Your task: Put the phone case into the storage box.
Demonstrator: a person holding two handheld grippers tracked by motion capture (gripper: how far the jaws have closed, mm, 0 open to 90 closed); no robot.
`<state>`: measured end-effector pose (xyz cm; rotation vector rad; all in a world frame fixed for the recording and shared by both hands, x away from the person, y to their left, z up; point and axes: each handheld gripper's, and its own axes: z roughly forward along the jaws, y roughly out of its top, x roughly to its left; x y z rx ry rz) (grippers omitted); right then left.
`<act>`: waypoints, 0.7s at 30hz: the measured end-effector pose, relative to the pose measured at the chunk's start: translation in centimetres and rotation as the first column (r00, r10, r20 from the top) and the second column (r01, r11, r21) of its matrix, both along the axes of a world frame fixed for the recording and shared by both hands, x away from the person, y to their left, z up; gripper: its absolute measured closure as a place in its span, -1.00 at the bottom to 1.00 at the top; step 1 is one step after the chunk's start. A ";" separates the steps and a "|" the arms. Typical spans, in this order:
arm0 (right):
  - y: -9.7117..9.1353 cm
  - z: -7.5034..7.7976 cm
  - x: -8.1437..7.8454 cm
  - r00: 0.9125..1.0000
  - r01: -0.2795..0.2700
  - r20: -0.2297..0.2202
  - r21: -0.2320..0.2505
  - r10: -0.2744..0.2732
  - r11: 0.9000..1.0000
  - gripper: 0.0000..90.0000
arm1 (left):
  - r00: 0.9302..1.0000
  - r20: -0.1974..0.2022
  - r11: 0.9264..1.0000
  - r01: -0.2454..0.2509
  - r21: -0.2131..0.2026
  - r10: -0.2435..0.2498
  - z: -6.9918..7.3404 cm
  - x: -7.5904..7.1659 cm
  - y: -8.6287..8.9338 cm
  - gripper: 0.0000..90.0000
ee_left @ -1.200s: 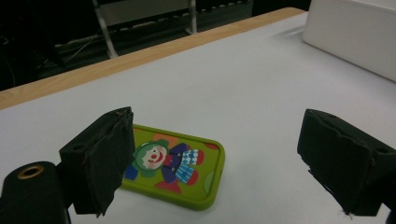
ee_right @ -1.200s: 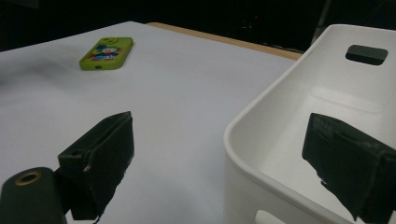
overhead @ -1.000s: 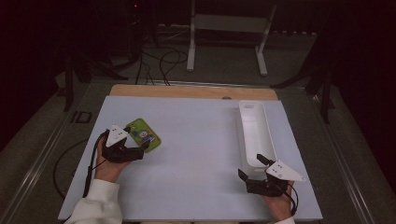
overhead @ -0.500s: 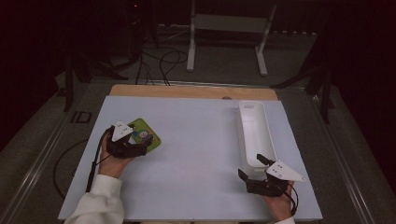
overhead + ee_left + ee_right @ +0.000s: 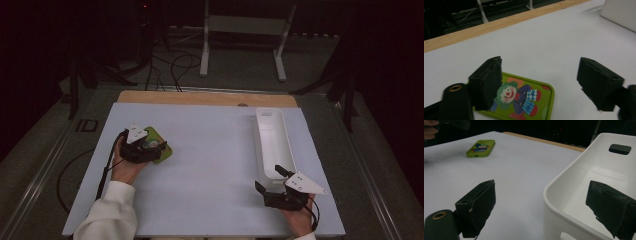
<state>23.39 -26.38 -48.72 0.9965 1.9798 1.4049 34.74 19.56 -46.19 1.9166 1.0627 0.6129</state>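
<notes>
A left gripper (image 5: 159, 148) hangs over a green clown-printed case (image 5: 524, 98) lying flat on the left of the white table (image 5: 210, 165), its jaws just closing in but still clear of the case between them. The right gripper (image 5: 270, 179) waits, jaws spread, astride the near wall of a white bin (image 5: 272, 135).

Lime-green case (image 5: 524, 100) with clown print; white bin (image 5: 272, 140)
</notes>
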 end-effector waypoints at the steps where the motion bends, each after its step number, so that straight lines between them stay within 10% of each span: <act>1: 0.0 0.0 0.0 1.000 0.000 0.000 0.000 0.000 1.000 -0.80 | 1.000 -0.003 1.000 -0.004 0.004 0.004 0.0 0.1 0.0 -0.42; 21: 0.0 0.0 0.0 1.000 -0.001 0.004 0.000 0.001 1.000 -0.80 | 0.999 -0.051 1.000 0.005 0.003 -0.005 -1.3 2.1 -0.9 0.96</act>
